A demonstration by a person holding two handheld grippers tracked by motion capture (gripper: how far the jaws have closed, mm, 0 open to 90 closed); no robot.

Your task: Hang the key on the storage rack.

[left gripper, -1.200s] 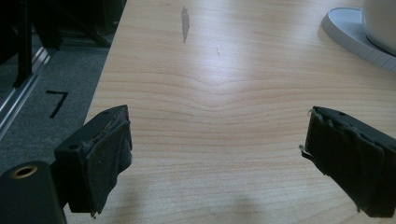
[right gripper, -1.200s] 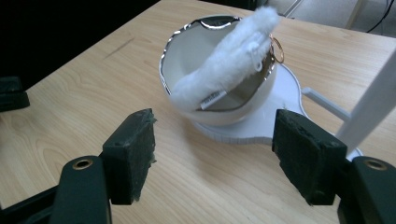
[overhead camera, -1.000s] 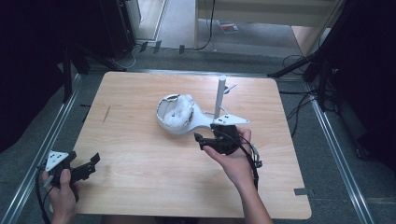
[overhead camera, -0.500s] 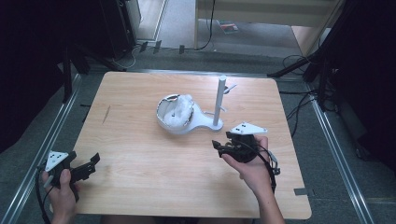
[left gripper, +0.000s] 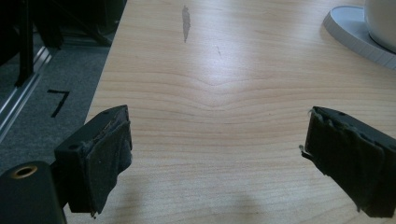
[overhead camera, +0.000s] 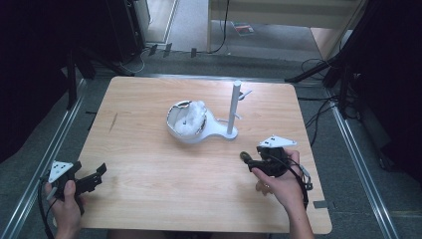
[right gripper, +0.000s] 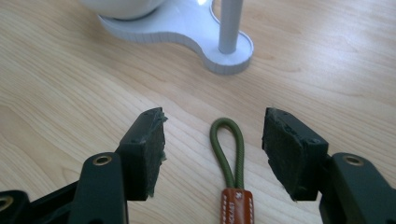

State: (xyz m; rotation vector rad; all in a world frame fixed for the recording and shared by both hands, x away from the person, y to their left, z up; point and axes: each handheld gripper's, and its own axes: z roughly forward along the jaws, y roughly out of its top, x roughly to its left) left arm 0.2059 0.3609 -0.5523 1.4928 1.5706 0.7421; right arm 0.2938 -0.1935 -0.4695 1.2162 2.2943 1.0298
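1. Right gripper (overhead camera: 251, 160) sits low over the tabletop (overhead camera: 149, 149) at its near right, held in the person's right hand (overhead camera: 278, 181). Its fingers (right gripper: 149, 149) have just been closing, but stand apart with nothing pinched.
2. The green cord loop (right gripper: 227, 149) with its brown leather tab (right gripper: 236, 205) lies flat on the wood between those fingers, touching neither pad. In the high view it is a small dark bit at the gripper's tip (overhead camera: 244, 156). The gripper straddles it, which looks like lining up for a grab.
3. The loop points toward the white stand (overhead camera: 209, 132), near but apart from its base. My guess is the strap is meant for one of the pegs on the post (overhead camera: 234, 107). Which peg, I cannot tell.
4. The white cup-like holder (overhead camera: 186, 119) at the stand's other end has something white and crumpled in it. Too blurry to name.
5. Left gripper (overhead camera: 94, 177) is parked at the near left corner, well apart from the strap, in the left hand (overhead camera: 67, 199). Fingers (left gripper: 100, 158) spread wide over bare wood, holding nothing. It reads as idle and out of the way.
6. Risk, as I judge it: the cord is thin and flat on the wood, so the pads may slide over it unless they go lower.
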